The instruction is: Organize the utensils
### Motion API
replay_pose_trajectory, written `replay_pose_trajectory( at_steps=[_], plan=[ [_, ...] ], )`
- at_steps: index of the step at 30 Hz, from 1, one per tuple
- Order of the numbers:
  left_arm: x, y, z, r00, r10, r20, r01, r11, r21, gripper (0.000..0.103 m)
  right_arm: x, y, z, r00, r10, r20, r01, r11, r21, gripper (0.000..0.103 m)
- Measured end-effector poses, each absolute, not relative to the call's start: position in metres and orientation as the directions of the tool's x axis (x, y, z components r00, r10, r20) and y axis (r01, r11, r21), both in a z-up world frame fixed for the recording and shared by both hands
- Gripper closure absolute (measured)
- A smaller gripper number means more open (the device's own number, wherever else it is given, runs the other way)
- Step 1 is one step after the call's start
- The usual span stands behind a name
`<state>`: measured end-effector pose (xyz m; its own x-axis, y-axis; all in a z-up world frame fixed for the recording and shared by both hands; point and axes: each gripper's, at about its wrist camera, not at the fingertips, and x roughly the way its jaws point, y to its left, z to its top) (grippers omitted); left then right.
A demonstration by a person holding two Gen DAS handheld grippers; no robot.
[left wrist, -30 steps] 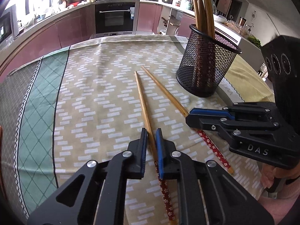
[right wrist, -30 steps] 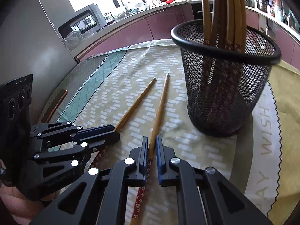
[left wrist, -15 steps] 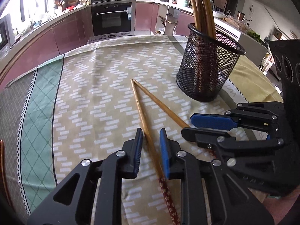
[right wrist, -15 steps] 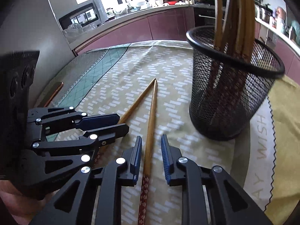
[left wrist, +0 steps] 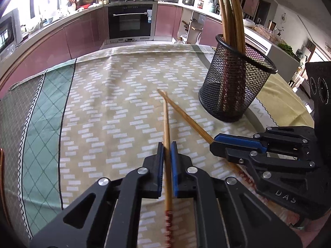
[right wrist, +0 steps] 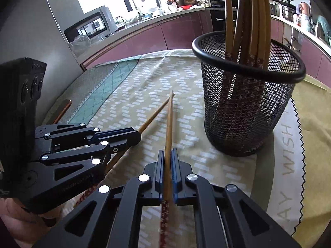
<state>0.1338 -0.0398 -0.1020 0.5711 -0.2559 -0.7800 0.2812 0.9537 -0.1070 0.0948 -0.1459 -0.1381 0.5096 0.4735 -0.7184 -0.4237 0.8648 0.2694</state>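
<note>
Two chopsticks remain outside the mesh holder (left wrist: 235,86), which already stands several upright. The left gripper (left wrist: 167,155) has its fingers closed on the left chopstick (left wrist: 166,124); the right gripper (right wrist: 168,161) likewise grips the right chopstick (right wrist: 169,119). Both tips meet low over the cloth-covered counter (left wrist: 103,103); insertion is still pending.

Left wrist view: low over the table (left wrist: 128,95), looking forward along the left hand-held gripper (left wrist: 167,144) toward the oven wall.
Right wrist view: equally low, close to the mesh holder (right wrist: 246,111), facing the window counter.
Shared: both chopsticks, the holder, the tablecloth, and each other's hand-held gripper.
</note>
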Motion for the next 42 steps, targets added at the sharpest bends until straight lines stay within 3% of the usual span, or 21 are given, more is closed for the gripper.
replay_pose_trajectory(
  at_steps=[17,42],
  plan=[
    [0.100,-0.033,-0.066,0.614,-0.336,-0.714,0.319,0.933,-0.165,0.096,0.067,-0.157,-0.107,0.534,0.576,-0.619,-0.476,0.810,0.342,0.098],
    [0.078,-0.030,-0.034,0.627,-0.435,-0.646,0.378,0.895,-0.235,0.096,0.051,-0.172,-0.085,0.574,0.609,-0.547,-0.492,0.791,0.364,0.098]
  ],
)
